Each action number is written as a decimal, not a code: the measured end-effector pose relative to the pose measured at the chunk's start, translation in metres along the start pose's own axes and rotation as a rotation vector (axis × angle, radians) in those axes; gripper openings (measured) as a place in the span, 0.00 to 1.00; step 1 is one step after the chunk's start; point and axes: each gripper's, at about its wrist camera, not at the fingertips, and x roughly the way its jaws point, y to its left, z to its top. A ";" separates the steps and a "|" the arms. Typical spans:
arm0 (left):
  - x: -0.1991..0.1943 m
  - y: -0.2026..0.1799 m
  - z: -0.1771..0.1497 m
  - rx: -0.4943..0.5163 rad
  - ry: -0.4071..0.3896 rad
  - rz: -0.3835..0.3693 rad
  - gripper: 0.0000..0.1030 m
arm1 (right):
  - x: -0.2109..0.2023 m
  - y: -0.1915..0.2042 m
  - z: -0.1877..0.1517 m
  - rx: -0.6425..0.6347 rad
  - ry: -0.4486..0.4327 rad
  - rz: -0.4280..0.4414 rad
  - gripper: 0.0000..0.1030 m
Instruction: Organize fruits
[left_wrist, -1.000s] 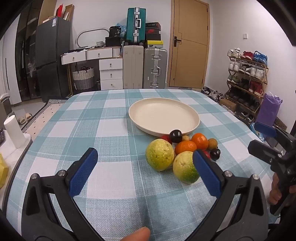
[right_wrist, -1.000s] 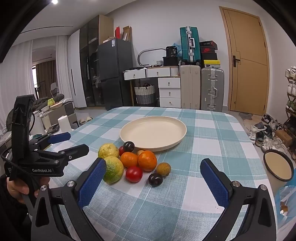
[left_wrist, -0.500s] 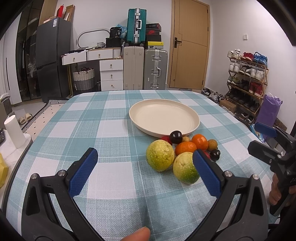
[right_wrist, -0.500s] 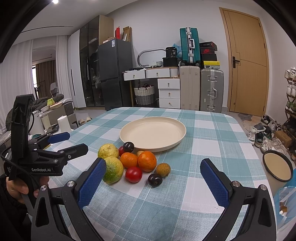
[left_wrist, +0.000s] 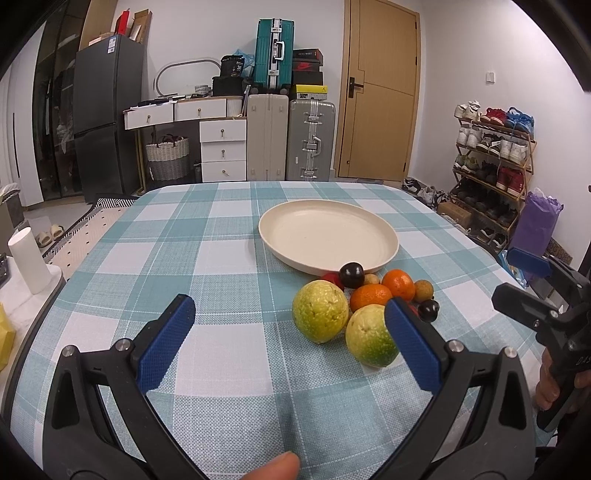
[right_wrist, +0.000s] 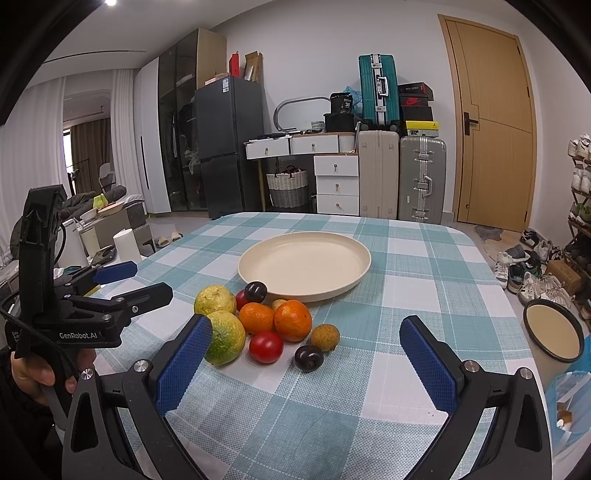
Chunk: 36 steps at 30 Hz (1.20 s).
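Both grippers wide, fruit heaped beside bare plate

Currently the left gripper (left_wrist: 288, 332) hangs over the checked tablecloth (left_wrist: 207, 258) with its jaws spread wide, gripping nothing. Its right blue pad (left_wrist: 410, 347) overlaps the near guava (left_wrist: 365, 341) in view; whether they touch, cannot tell. Right gripper (right_wrist: 306, 363) likewise spread wide, nothing between the jaws, low above the cloth on the near side of the fruit.

Fruit sits in one tight cluster on the cloth, just beside the near rim of the cream plate (right_wrist: 304, 264). In the right wrist view: far guava (right_wrist: 215, 300) and near guava (right_wrist: 224, 338) on the left of the pile, two oranges (right_wrist: 291, 319) side by side in the middle, a red tomato (right_wrist: 266, 347) in front of them, a dark plum (right_wrist: 308, 358) and a brownish longan (right_wrist: 325, 336) at the near right. Another dark plum (right_wrist: 256, 291) lies by the plate rim, a red fruit partly hidden behind it.

No fruit on the plate. A second round dish (right_wrist: 554, 334) sits off the table's right edge, lower down. A white roll (left_wrist: 29, 260) stands left of the table.
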 end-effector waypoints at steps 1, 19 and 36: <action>0.000 0.000 0.000 0.000 0.000 0.000 0.99 | 0.001 -0.003 0.002 0.001 0.000 -0.001 1.00; -0.006 0.002 0.006 -0.003 -0.005 -0.002 0.99 | -0.001 -0.005 0.004 0.000 -0.002 -0.004 1.00; -0.011 -0.014 0.007 0.007 -0.021 -0.011 0.99 | -0.001 -0.005 0.004 -0.001 0.000 -0.004 1.00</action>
